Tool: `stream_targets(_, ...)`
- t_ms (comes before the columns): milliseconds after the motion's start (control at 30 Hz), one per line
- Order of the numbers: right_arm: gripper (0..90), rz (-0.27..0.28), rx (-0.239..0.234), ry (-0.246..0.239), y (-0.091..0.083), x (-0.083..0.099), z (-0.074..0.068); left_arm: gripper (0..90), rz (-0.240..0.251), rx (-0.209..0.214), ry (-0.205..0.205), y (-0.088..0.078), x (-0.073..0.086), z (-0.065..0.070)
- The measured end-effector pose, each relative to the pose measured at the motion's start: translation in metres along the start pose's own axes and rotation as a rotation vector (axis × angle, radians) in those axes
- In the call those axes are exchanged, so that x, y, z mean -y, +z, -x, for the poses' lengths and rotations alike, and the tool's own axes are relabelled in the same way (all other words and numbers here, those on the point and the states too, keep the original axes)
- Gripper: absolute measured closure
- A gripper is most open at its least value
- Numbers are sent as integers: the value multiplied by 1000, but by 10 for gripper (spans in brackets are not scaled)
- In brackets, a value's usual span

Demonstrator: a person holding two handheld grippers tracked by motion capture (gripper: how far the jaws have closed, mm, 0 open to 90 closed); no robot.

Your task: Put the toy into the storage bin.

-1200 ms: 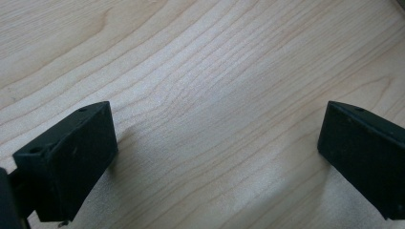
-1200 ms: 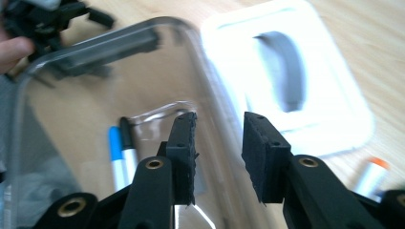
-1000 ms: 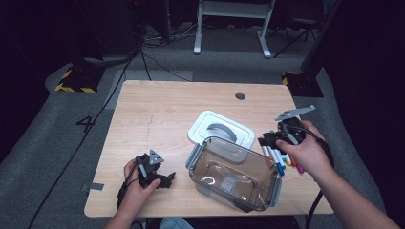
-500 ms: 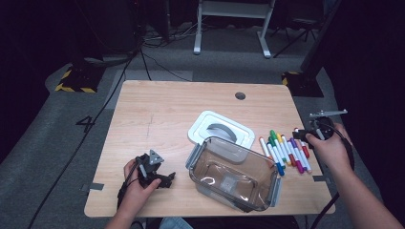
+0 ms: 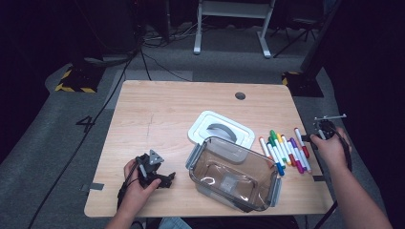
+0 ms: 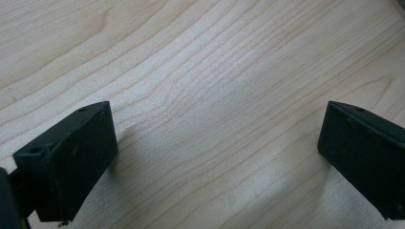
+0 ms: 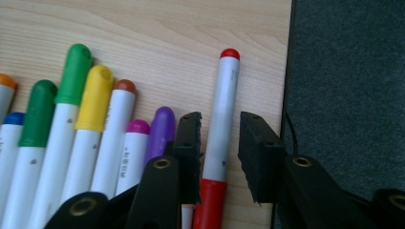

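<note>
My right gripper [image 7: 218, 152] straddling red marker [image 7: 221, 124], jaws just been closing, small gap each side, not gripping. Marker's long axis runs along my fingers, red end pointing ahead. Left gripper [image 6: 215, 157] wide open over bare table [image 6: 200, 71].

Pale wooden table [image 5: 157, 114] with fine wavy grain and a smooth, matt finish. Clear glossy plastic container [image 5: 234, 174] with grey clips; beside it a white plastic lid [image 5: 220, 129], smooth, with a grey handle. Markers [image 7: 86, 129] have smooth white plastic barrels and slightly shiny coloured caps, including the red-capped marker [image 7: 220, 129]. Gripper pads [image 7: 188, 148] are black, matt and rough-edged, like foam rubber. Dark grey carpet floor [image 7: 348, 81] looks rough.
</note>
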State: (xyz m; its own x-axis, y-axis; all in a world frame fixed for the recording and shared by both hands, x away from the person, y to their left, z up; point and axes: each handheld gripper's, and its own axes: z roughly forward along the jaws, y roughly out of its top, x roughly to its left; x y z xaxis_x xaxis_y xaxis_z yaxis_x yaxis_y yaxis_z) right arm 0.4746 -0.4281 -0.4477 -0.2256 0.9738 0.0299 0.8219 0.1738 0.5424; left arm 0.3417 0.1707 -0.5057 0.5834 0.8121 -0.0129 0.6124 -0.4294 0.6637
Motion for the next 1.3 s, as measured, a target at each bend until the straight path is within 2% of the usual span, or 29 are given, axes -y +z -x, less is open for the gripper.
stream_targets(267, 730, -39, 15, 29, 18, 4, 7, 1, 0, 0, 0, 0, 0, 0)
stream_targets(433, 769, -58, 17, 53, 22, 6, 10, 1, 0, 0, 0, 0, 0, 0)
stream_targets(633, 772, -57, 20, 66, 20, 6, 10, 1, 0, 0, 0, 0, 0, 0)
stream_targets(767, 772, -42, 6, 73, 10, 4, 9, 1, 0, 0, 0, 0, 0, 0)
stream_targets(867, 772, -7, -16, 53, -8, -2, 4, 0, 0, 0, 0, 0, 0, 0)
stream_targets(900, 772, -7, -16, 53, -8, -2, 4, 1, 0, 0, 0, 0, 0, 0)
stream_targets(967, 772, 13, -30, 32, -22, -7, -3, 1, 0, 0, 0, 0, 0, 0)
stream_targets(1033, 772, 21, -34, 24, -26, -9, -6, 1, 0, 0, 0, 0, 0, 0)
stream_targets(1100, 772, 43, -61, 5, -40, -14, -15, 1, 0, 0, 0, 0, 0, 0)
stream_targets(1167, 772, 54, -71, -10, -44, -16, -18, 1, 0, 0, 0, 0, 0, 0)
stream_targets(1300, 772, 83, -108, -51, -66, -26, -36, 1, 0, 0, 0, 0, 0, 0)
